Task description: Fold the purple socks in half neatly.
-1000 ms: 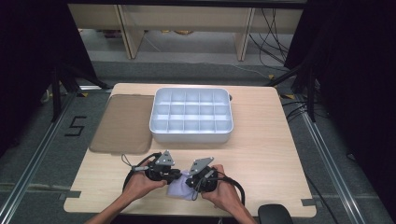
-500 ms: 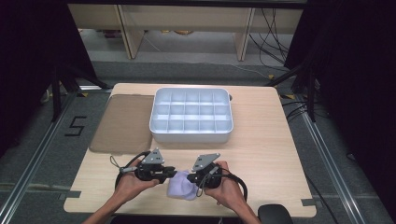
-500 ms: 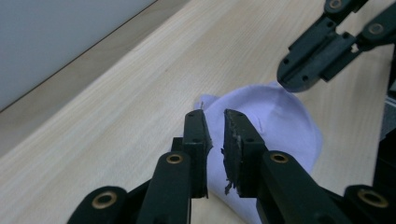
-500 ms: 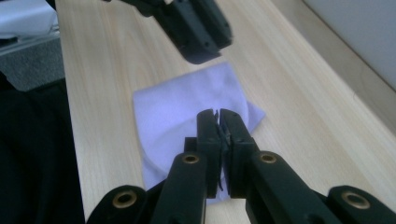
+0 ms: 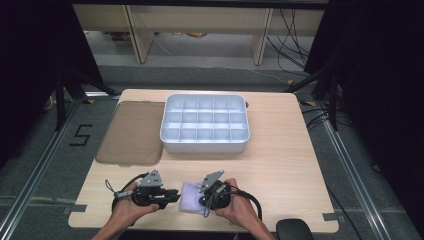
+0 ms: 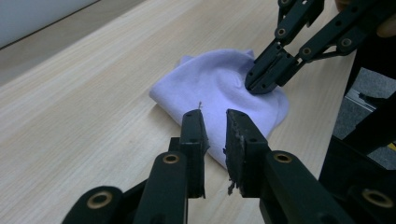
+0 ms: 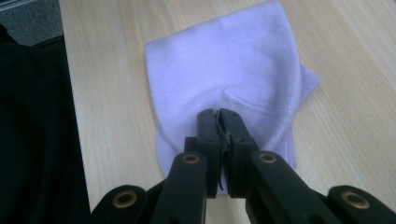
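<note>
Lilac cloth (image 5: 191,197) folded flat, lower centre of high view, near table (image 5: 280,170) front edge. Right gripper (image 7: 218,114) pinched shut on cloth top, likely pinning it. Left gripper (image 6: 214,122) slightly parted above near edge, holding nothing, seemingly poised to grasp.

Cloth (image 5: 190,204) on table (image 5: 280,175) near front edge, between left gripper (image 5: 172,198) and right gripper (image 5: 206,201). Right gripper's tips on cloth; left's just beside it. Divided tray (image 5: 205,124) well beyond both; flat mat (image 5: 131,132) left of tray.
</note>
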`<move>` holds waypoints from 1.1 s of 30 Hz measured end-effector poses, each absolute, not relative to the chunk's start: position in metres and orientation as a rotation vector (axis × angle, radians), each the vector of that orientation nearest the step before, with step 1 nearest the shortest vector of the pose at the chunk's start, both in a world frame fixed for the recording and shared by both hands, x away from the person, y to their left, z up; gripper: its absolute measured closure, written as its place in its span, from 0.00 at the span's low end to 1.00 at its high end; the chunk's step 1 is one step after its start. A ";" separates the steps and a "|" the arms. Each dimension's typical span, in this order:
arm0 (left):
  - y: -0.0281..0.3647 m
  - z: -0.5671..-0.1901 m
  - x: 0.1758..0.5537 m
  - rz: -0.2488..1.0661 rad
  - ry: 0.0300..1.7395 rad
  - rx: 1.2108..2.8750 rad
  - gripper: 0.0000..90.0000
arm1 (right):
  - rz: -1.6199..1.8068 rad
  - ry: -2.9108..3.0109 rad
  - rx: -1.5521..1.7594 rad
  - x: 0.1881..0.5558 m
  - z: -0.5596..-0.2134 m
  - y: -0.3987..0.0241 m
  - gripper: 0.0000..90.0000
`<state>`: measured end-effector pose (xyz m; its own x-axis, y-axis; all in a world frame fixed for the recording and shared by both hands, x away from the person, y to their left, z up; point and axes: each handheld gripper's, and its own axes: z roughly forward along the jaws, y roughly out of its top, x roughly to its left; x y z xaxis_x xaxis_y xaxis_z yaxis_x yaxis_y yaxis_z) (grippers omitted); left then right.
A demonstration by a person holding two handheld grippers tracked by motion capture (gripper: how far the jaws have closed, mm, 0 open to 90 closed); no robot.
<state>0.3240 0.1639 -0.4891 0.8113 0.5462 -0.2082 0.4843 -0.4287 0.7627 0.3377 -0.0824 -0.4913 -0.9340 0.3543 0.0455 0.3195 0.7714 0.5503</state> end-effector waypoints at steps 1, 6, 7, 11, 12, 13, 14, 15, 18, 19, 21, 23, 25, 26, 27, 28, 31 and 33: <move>0.164 -0.489 0.324 0.088 0.758 2.098 0.85 | 0.884 2.899 0.552 0.338 -0.491 -0.082 0.98; 0.170 -0.490 0.328 0.094 0.780 2.094 0.84 | 0.915 2.873 0.558 0.336 -0.488 -0.082 0.97; 0.170 -0.490 0.328 0.092 0.780 2.098 0.83 | 0.911 2.871 0.551 0.336 -0.485 -0.083 0.97; 0.171 -0.490 0.329 0.087 0.797 2.093 0.75 | 0.928 2.889 0.518 0.336 -0.483 -0.084 0.97; 0.171 -0.490 0.330 0.084 0.807 2.079 0.68 | 0.905 2.912 0.510 0.336 -0.487 -0.083 0.97; 0.171 -0.490 0.330 0.084 0.844 2.070 0.64 | 0.899 2.915 0.505 0.336 -0.491 -0.081 0.97; 0.172 -0.491 0.331 0.086 0.862 2.067 0.61 | 0.903 2.924 0.522 0.336 -0.492 -0.081 0.97; 0.172 -0.491 0.331 0.086 0.862 2.067 0.57 | 0.903 2.924 0.522 0.336 -0.492 -0.081 0.97; 0.171 -0.494 0.333 0.064 0.900 2.088 0.50 | 0.912 2.906 0.589 0.334 -0.493 -0.077 0.97; 0.171 -0.494 0.333 0.064 0.900 2.088 0.49 | 0.912 2.906 0.589 0.334 -0.493 -0.077 0.97; 0.170 -0.496 0.333 0.043 0.919 2.094 0.47 | 0.923 2.899 0.625 0.334 -0.494 -0.074 0.97; 0.170 -0.498 0.334 0.045 0.920 2.106 0.46 | 0.945 2.861 0.631 0.334 -0.496 -0.072 0.97; 0.169 -0.500 0.335 0.034 0.931 2.106 0.45 | 0.941 2.855 0.656 0.333 -0.496 -0.070 0.97; 0.169 -0.501 0.335 0.029 0.938 2.103 0.45 | 0.928 2.860 0.651 0.333 -0.495 -0.071 0.97; 0.168 -0.502 0.336 0.017 0.936 2.097 0.45 | 0.934 2.858 0.653 0.333 -0.495 -0.070 0.97; 0.165 -0.504 0.336 0.017 0.942 2.103 0.45 | 0.936 2.853 0.678 0.333 -0.496 -0.070 0.97; 0.161 -0.507 0.338 -0.002 0.916 2.120 0.48 | 0.952 2.849 0.640 0.334 -0.496 -0.070 0.97; 0.159 -0.508 0.337 -0.008 0.928 2.128 0.50 | 0.951 2.847 0.638 0.334 -0.496 -0.070 0.97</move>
